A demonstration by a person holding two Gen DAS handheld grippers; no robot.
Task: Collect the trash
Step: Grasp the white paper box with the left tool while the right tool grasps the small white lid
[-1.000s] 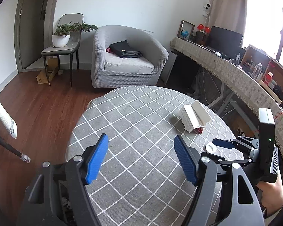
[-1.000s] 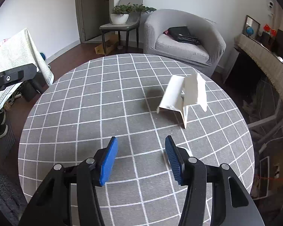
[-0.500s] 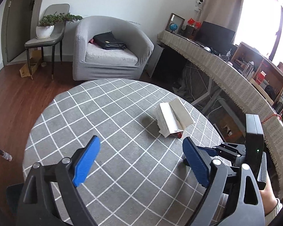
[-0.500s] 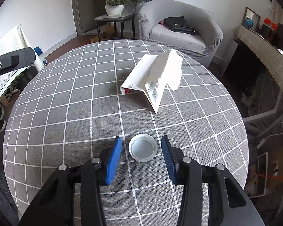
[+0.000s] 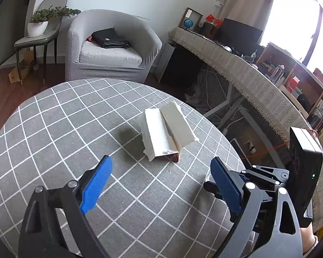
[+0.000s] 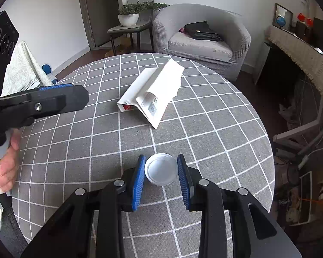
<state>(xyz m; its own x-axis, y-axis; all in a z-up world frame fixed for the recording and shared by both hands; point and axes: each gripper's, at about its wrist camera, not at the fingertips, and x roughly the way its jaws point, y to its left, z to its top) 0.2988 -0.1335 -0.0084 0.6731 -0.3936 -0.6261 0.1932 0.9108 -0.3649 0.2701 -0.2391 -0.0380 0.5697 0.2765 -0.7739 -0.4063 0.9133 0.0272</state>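
Note:
A torn, folded white carton [image 5: 165,133] [image 6: 150,94] lies on the round table with a grey checked cloth [image 5: 53,129], towards its far side. My left gripper [image 5: 160,163] hovers just short of the carton's near end; its jaws are opening and nothing is between them. A small round white lid [image 6: 161,168] rests on the cloth near the front edge. My right gripper [image 6: 161,159] is shut on it, a blue pad against each side. The left tool's black body [image 6: 43,103] and the hand [image 6: 6,165] holding it show at the left.
Beyond the table stand a grey armchair [image 5: 109,49] with a black bag and a chair with a potted plant [image 5: 38,23]. A long cloth-draped desk [image 5: 236,73] runs along the right, with cables on the floor beneath. Patterned fabric [image 6: 21,71] hangs at the left.
My left gripper swung towards the carton and spread its jaws wider. My right gripper moved forward over the white lid and closed its pads onto it.

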